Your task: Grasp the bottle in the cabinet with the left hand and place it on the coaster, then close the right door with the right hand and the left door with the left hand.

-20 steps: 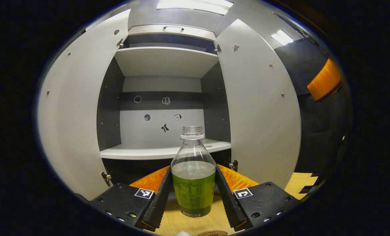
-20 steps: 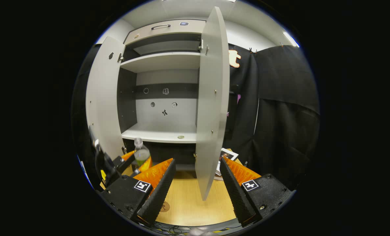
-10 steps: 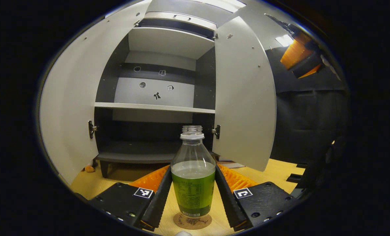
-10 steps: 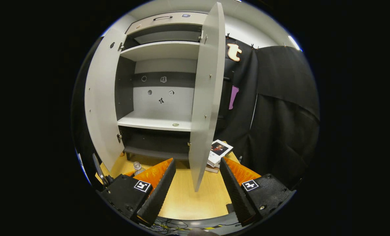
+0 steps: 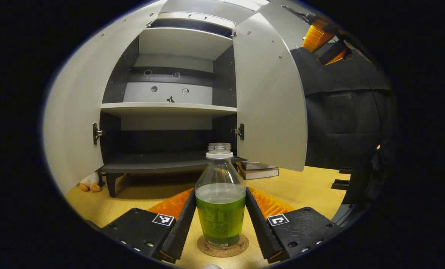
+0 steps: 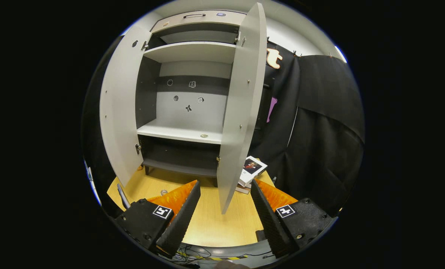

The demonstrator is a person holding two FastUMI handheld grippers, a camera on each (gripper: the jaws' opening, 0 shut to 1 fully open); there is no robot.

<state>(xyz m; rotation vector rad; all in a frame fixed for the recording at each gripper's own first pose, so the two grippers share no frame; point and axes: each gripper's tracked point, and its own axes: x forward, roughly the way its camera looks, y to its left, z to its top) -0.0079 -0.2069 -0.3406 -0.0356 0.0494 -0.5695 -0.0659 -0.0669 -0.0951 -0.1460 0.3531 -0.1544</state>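
Both fingers of the left gripper (image 5: 220, 220) press against the sides of the bottle (image 5: 220, 198), which stands upright on the round cork coaster (image 5: 222, 246) at 6 o'clock in the left gripper view. Uncapped, the bottle is clear plastic with a white neck ring and a green label around its lower half; the label's print is too small to make out. Faint marks on the coaster cannot be read either. Coaster and bottle sit on the pale wooden table (image 5: 304, 183).

Jaws of the right gripper (image 6: 222, 209) stand spread apart over the table in the right gripper view, nothing between them, with the edge of the right door (image 6: 241, 112) rising just beyond, toward 12 o'clock.

Farther back, at 12 o'clock in the left gripper view, the grey cabinet (image 5: 168, 108) stands with the left door (image 5: 76, 116) and the right door both swung open. Small stickers dot its back panel, too small to read. A stack of books (image 5: 257, 170) lies on the table beside the cabinet, at 1 o'clock from the bottle, and a small plush toy (image 5: 89, 183) sits near the cabinet's leg at 9 o'clock.
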